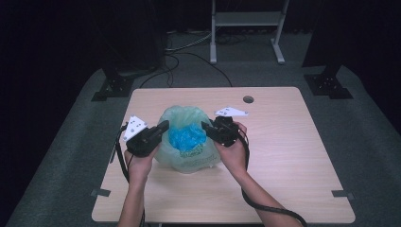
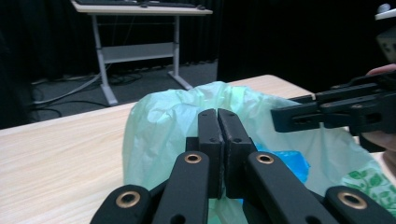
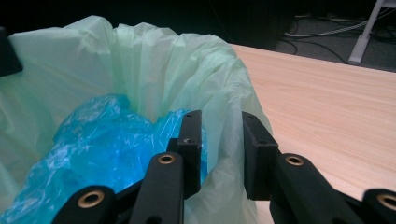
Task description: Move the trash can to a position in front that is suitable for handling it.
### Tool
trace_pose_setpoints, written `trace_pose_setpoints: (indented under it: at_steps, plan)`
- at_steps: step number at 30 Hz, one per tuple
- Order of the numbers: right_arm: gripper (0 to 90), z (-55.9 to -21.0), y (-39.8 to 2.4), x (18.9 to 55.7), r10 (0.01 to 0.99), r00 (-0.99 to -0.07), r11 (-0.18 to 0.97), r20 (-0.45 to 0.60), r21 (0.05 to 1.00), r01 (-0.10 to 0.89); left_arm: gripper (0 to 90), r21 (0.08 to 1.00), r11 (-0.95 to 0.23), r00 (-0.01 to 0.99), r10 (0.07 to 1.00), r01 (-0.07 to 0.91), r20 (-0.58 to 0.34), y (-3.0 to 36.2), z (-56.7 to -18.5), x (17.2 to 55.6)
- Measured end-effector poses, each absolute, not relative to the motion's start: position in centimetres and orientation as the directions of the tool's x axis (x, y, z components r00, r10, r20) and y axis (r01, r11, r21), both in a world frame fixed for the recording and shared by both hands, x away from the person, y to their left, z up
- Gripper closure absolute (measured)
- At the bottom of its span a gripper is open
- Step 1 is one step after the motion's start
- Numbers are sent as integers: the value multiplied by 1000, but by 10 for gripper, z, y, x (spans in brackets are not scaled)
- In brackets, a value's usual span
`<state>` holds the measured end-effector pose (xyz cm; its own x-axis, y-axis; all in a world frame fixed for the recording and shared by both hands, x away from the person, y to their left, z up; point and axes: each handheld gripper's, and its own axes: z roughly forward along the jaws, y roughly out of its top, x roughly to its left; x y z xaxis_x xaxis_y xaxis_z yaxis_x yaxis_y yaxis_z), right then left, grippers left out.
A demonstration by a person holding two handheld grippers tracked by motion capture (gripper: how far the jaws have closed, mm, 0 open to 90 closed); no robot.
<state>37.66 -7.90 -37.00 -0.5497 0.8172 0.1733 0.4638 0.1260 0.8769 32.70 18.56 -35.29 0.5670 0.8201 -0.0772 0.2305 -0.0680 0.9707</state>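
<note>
A pale green plastic bag [image 1: 187, 160] stands open in the middle of the wooden table [image 1: 283, 156], with crumpled blue plastic [image 1: 187, 137] inside it. My left gripper [image 1: 163, 126] is at the bag's left rim. In the left gripper view its jaws [image 2: 218, 114] are pressed together, with the thin green film [image 2: 159, 126] pinched between them. My right gripper [image 1: 206, 126] is at the right rim. Its jaws [image 3: 219, 119] straddle the bag's wall [image 3: 154, 56] with a gap, one inside by the blue plastic [image 3: 102, 140] and one outside, and the pads do not press.
A round cable hole [image 1: 248, 100] sits near the table's far edge. Beyond the table are a white metal desk frame [image 1: 246, 19], black stand feet [image 1: 111, 87] and cables on the grey floor. Bare wood lies to the left and right of the bag.
</note>
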Motion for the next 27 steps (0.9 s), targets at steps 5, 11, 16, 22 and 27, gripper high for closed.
trace_pose_setpoints:
  at_steps: [5, 11, 16, 22, 27]
  plan:
    - [766, -368, -80, 378, 819, -545, 111, 182, 881, 460, 890, 971, -51, 579, 810, 235, -97, 185, -354, 327]
    - [805, -363, -80, 380, 824, -539, 106, 173, 888, 447, 889, 973, -31, 592, 798, 229, -113, 185, -352, 326]
    - [835, -361, -81, 382, 826, -535, 99, 181, 887, 452, 889, 974, -25, 598, 792, 226, -119, 185, -351, 325]
    - [864, -360, -80, 384, 830, -530, 104, 174, 885, 454, 890, 975, -12, 606, 785, 221, -128, 185, -350, 325]
    - [875, -356, -80, 388, 832, -525, 104, 178, 880, 464, 889, 976, -5, 606, 784, 216, -130, 186, -349, 324]
